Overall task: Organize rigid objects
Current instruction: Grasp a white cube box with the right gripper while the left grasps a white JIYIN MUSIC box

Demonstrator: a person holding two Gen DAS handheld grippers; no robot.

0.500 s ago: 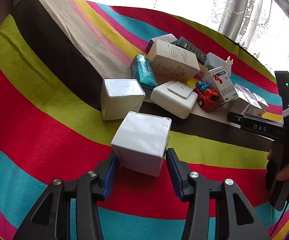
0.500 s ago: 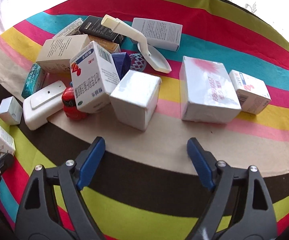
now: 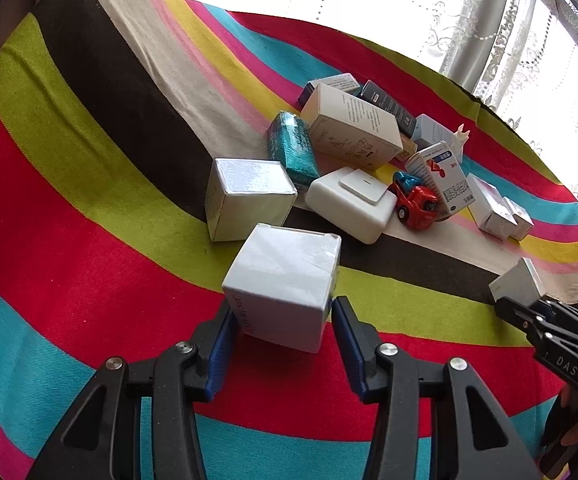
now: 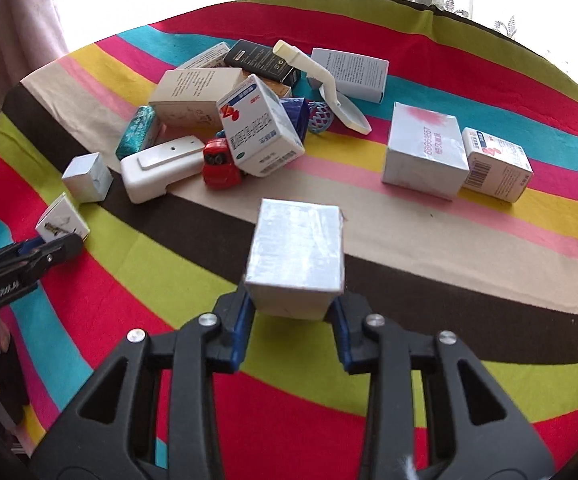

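Note:
My left gripper [image 3: 283, 320] is shut on a white cube box [image 3: 285, 284] and holds it over the red stripe of the striped cloth; this box also shows in the right wrist view [image 4: 63, 222]. My right gripper [image 4: 291, 314] is shut on a silvery white box [image 4: 297, 258] and holds it above the brown stripe; it also shows in the left wrist view [image 3: 519, 282]. A second white cube [image 3: 247, 198] lies just beyond the left gripper. A pile of boxes, with a white adapter [image 3: 351, 202] and a red toy car [image 3: 417, 206], lies behind.
In the right wrist view a large white box with pink print [image 4: 425, 152] and a small medicine box [image 4: 497, 164] lie at the right. A white scoop [image 4: 325, 84] and a blue mesh ball [image 4: 319, 116] sit in the pile. Curtains and a window lie behind the table.
My right gripper has closed on the silvery white box from the pile's front and pulled it back toward me. My left gripper still holds its cube, nearly unmoved.

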